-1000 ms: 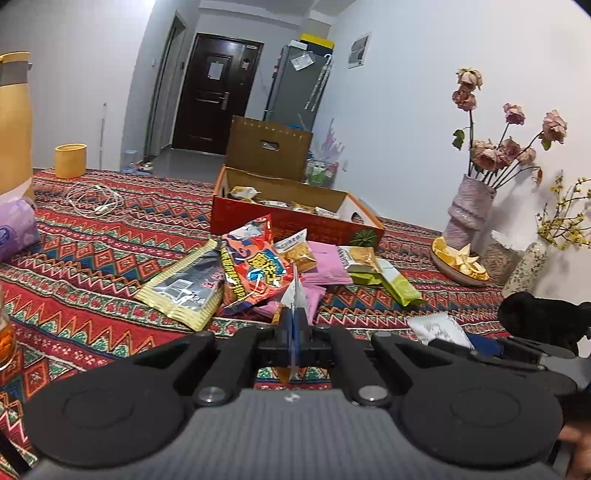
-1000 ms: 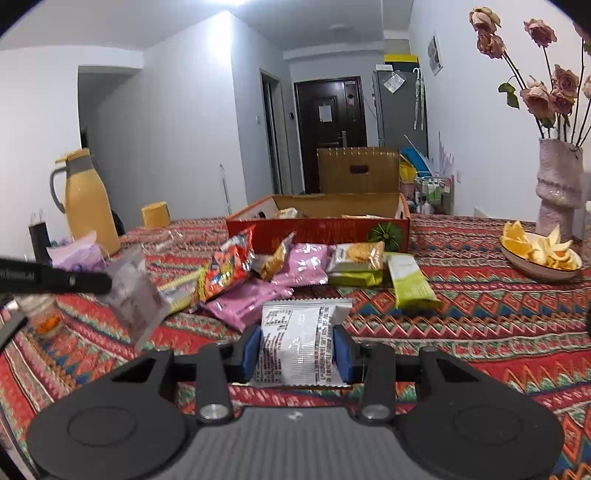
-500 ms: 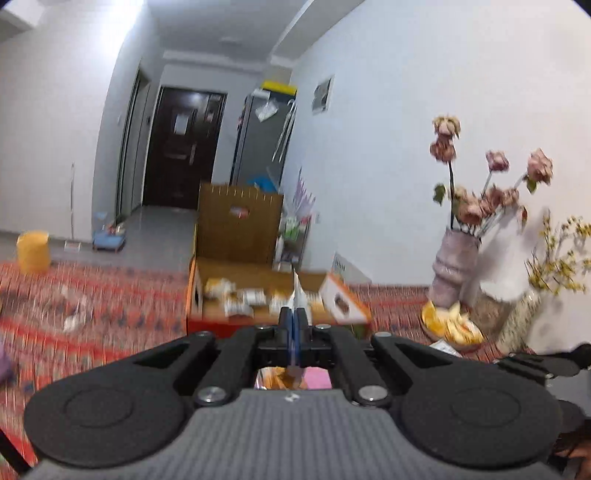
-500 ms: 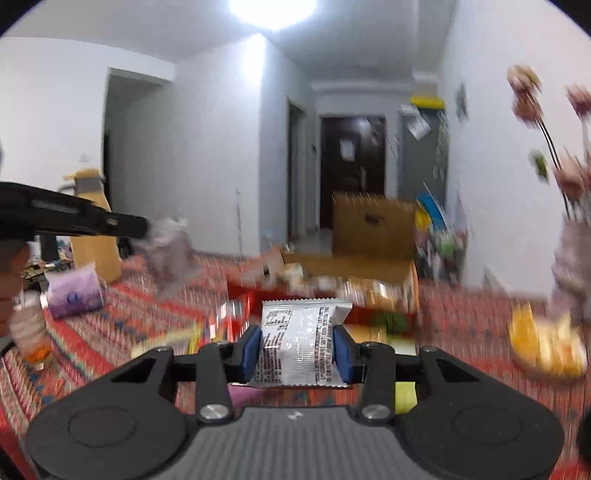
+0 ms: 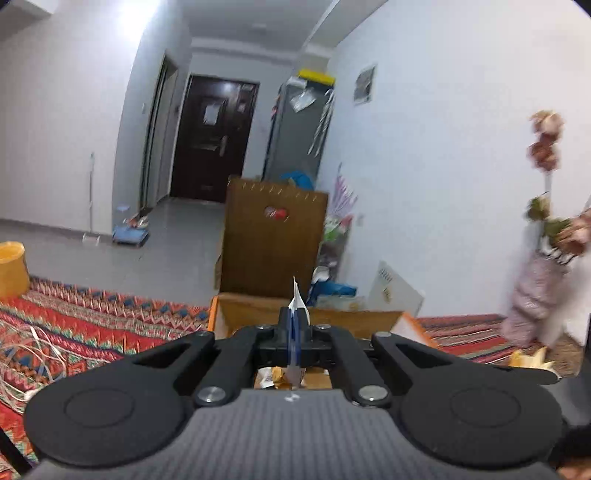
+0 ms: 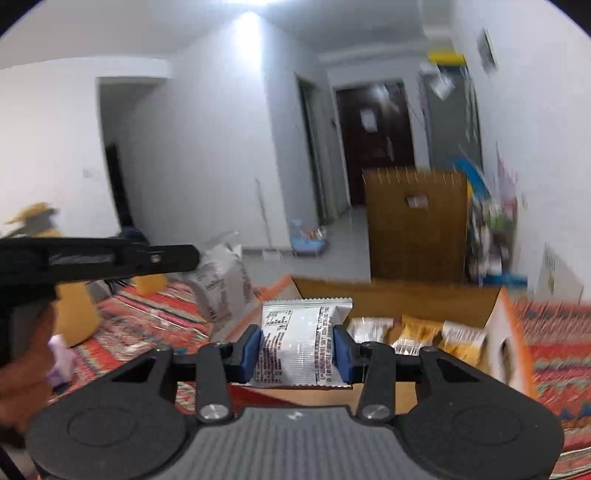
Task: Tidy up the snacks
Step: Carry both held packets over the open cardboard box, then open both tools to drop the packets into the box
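While your right tongs [image 6: 297, 349] pinch the crinkly white packet [image 6: 300, 341] by its sides, grip gently. Your left tongs [image 5: 294, 329], lower centre, clamp a thin wrapper [image 5: 298, 303] edge; it's light and slippery.

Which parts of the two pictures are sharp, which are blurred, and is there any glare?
Left wrist view: the left gripper is sharp; the flowers and vase at the right edge are smeared. Right wrist view: the silver packet in the jaws is sharp, the patterned cloth streaks, and a ceiling light glares.
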`<state>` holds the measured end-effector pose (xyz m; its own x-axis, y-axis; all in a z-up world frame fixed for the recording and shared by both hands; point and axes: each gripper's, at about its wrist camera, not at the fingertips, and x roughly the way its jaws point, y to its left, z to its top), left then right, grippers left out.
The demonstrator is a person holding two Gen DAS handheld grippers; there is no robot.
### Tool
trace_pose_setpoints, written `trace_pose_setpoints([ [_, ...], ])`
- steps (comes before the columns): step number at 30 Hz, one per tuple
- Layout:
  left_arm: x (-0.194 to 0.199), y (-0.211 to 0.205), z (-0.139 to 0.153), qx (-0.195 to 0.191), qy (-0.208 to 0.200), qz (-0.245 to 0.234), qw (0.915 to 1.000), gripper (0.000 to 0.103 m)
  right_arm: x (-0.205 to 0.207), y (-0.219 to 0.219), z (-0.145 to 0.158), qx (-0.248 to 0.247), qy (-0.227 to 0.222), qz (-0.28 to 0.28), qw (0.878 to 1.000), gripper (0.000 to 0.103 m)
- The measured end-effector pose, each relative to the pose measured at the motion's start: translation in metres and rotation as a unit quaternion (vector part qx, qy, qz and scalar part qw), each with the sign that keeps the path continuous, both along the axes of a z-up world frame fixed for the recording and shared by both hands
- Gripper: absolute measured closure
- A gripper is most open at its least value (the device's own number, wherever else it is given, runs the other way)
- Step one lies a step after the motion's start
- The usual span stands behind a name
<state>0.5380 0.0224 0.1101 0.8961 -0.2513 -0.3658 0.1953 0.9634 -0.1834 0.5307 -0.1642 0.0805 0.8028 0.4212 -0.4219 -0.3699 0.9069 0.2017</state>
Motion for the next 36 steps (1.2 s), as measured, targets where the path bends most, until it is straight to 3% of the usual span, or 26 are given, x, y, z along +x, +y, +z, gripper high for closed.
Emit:
trace_pose_setpoints([
  [8,0.067,0.003,-0.06,0.0,0.068,0.017,0.9975,0.1,0.073,0.036,-0.053,-0.023,0.046,-0.02,0.998,0.062],
  [11,0.072,0.003,-0.071,0.007,0.085,0.013,0.9963,0.098,0.08,0.047,-0.066,-0.034,0.059,-0.018,0.998,0.057],
  [12,0.073,0.004,-0.072,0.008,0.088,0.012,0.996,0.097,0.082,0.046,-0.068,-0.032,0.07,-0.015,0.997,0.051],
  [14,0.074,0.005,-0.075,0.003,0.097,0.012,0.9952,0.089,0.082,0.044,-0.066,-0.028,0.068,-0.014,0.997,0.04],
  [16,0.075,0.007,-0.075,-0.007,0.106,0.015,0.9943,0.054,0.08,0.044,-0.066,-0.028,0.063,-0.017,0.997,0.033],
  [20,0.076,0.01,-0.071,-0.026,0.111,0.015,0.9934,0.048,0.079,0.044,-0.064,-0.032,0.06,-0.019,0.997,0.033],
  [22,0.075,0.011,-0.069,-0.029,0.111,0.009,0.9933,0.036,0.077,0.044,-0.062,-0.033,0.057,-0.02,0.998,0.032],
  [26,0.067,0.01,-0.059,-0.028,0.106,0.006,0.9939,0.024,0.07,0.043,-0.053,-0.049,0.038,-0.028,0.998,0.029],
  [30,0.052,0.002,-0.041,-0.016,0.097,-0.001,0.9952,0.022,0.057,0.03,-0.036,-0.033,0.025,-0.04,0.998,0.025],
  [32,0.037,-0.003,-0.024,-0.008,0.076,-0.004,0.9971,0.021,0.047,0.019,-0.024,-0.018,0.017,-0.047,0.999,0.022],
  [36,-0.014,-0.012,0.016,0.005,0.009,-0.015,0.9998,0.008,0.013,-0.01,0.01,-0.014,-0.007,-0.06,0.998,0.018],
])
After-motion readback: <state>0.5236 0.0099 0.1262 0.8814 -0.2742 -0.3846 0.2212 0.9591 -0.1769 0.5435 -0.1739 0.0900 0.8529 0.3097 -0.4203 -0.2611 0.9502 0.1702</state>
